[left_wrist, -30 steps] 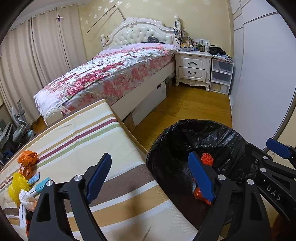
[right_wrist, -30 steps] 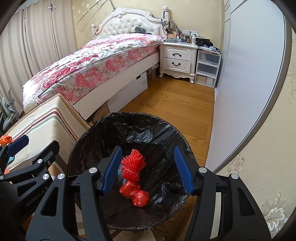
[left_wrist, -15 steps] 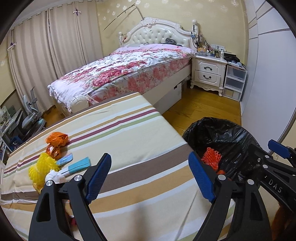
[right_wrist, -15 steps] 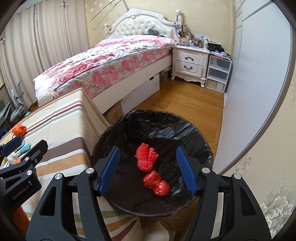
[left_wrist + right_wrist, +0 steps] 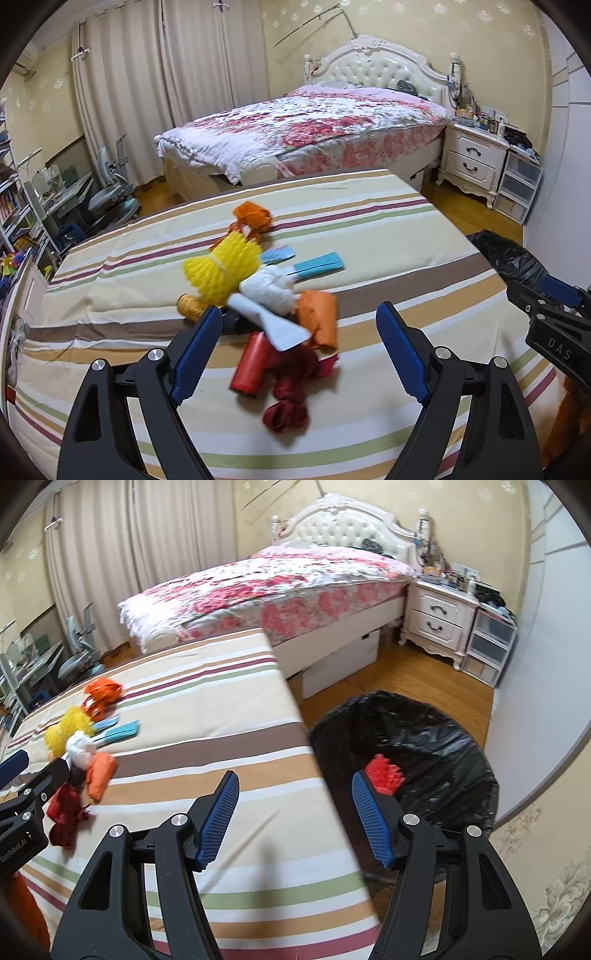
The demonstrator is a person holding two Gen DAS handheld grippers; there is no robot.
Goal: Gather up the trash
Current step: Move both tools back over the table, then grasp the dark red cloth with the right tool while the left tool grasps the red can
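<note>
A pile of trash lies on the striped tabletop: a yellow foam net, an orange wrapper, a white crumpled bag, an orange piece, a red cylinder, a dark red net and blue packets. My left gripper hangs open above the near part of the pile, holding nothing. The right gripper is open and empty over the table's right edge. Beside the table stands the black-lined bin with a red foam net inside.
Behind the table is a bed with a floral cover, then a white nightstand and plastic drawers at the right. Curtains, a desk and a chair fill the left. Wooden floor lies past the bin.
Both grippers swung left, away from the bin and over the table. The trash pile moved from the left edge of the left wrist view to between that gripper's fingers.
</note>
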